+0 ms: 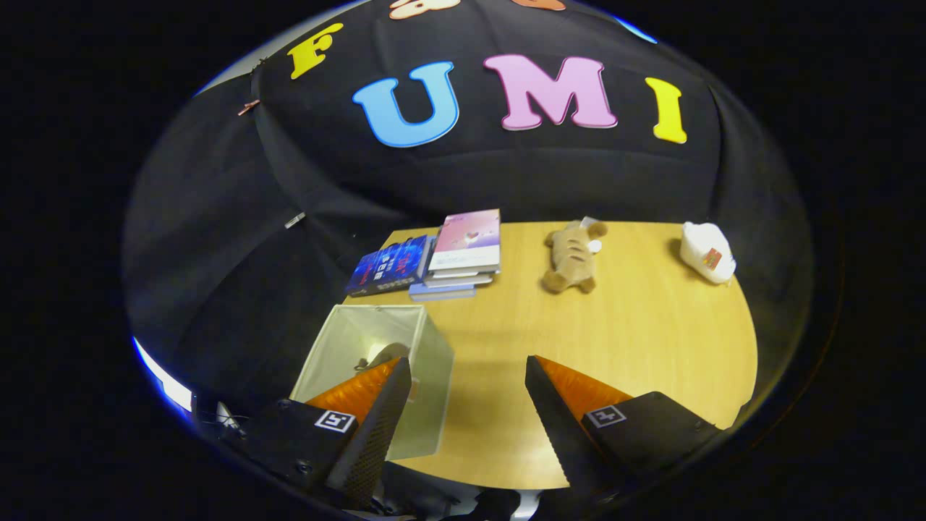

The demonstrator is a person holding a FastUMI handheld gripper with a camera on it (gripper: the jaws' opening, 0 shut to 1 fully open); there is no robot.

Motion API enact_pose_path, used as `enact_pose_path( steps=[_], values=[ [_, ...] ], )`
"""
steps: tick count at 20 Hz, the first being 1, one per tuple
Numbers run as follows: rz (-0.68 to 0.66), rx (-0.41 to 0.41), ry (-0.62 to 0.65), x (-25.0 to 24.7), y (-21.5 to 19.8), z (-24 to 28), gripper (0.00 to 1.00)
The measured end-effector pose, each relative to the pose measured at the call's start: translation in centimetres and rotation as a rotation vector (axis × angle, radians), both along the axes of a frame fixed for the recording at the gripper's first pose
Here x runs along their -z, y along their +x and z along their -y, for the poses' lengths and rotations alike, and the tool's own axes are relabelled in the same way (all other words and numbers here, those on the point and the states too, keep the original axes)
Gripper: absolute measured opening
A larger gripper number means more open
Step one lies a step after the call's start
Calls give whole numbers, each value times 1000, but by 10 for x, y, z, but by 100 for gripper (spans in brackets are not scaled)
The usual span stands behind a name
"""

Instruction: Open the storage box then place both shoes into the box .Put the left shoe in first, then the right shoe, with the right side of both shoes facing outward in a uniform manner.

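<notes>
My gripper (466,380) hangs above the near edge of the wooden table (651,340), its two fingers spread wide with nothing between them but bare tabletop. My left finger crosses in front of the storage box (427,362), a pale fabric bin standing open-topped at the table's near left corner. Inside it, just past that fingertip, I can see part of a shoe (383,354), light coloured and mostly hidden by the finger; I cannot tell which shoe it is or which way it faces. Beyond the box, at the far left of the table, a stack of books (463,253) lies with a dark blue book (387,268) leaning beside it. Farther right a brown plush toy (571,257) lies on its side, and well apart at the far right rests a white container (707,251).
</notes>
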State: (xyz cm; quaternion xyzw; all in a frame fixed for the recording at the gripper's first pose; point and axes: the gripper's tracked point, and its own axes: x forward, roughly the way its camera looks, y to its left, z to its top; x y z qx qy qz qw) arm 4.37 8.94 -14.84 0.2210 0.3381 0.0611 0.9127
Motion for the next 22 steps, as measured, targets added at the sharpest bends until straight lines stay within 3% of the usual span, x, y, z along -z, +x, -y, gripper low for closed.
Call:
enact_pose_path(
  steps=[5, 10, 15, 22],
  values=[
    [159, 106, -128, -28, -14, 94, 99],
    [324, 196, -221, -60, -36, 156, 99],
    [408, 247, -255, -79, -67, 184, 99],
    [562, 287, -399, -112, -124, 211, 99]
  ],
)
